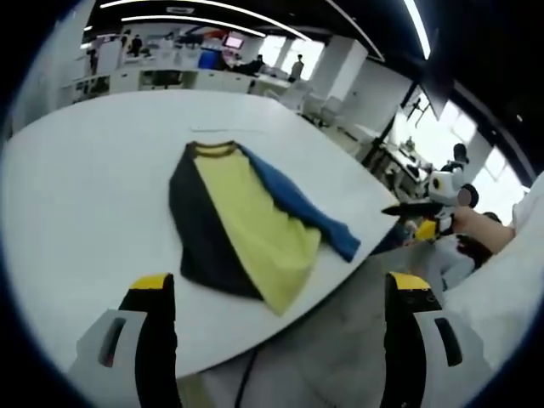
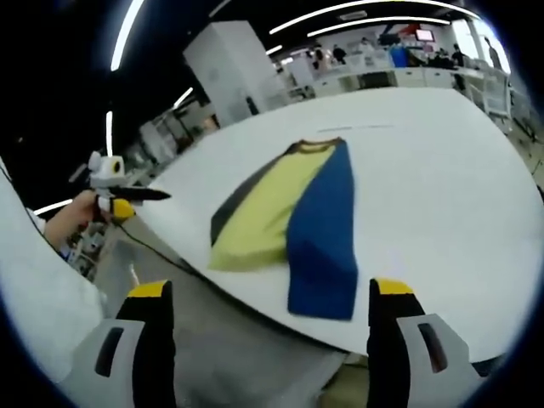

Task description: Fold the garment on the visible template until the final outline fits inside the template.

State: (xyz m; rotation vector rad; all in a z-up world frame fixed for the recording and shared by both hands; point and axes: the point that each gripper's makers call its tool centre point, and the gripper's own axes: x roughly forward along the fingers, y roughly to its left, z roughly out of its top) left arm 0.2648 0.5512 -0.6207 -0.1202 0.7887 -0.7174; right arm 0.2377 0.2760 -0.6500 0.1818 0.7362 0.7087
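A long-sleeved garment [image 1: 242, 217] in black, yellow and blue lies flat on the white table [image 1: 85, 195], collar away from me and hem near the table's front edge. A blue sleeve runs across its right side. In the right gripper view the garment [image 2: 293, 212] shows black on the left, yellow in the middle and a broad blue part on the right. A faint line [image 1: 225, 129] marks the table just beyond the collar. My left gripper [image 1: 280, 336] is open in front of the table edge, off the cloth. My right gripper [image 2: 268, 340] is open too, and shows as the right gripper [image 1: 425, 206] beside the table.
The table's curved front edge [image 2: 255, 293] is close, with grey floor below and a dark cable [image 1: 246, 374] hanging there. The left gripper [image 2: 115, 191] is held in a hand at the left. A white sleeve [image 1: 501, 293] is at the right. Desks and people stand far behind.
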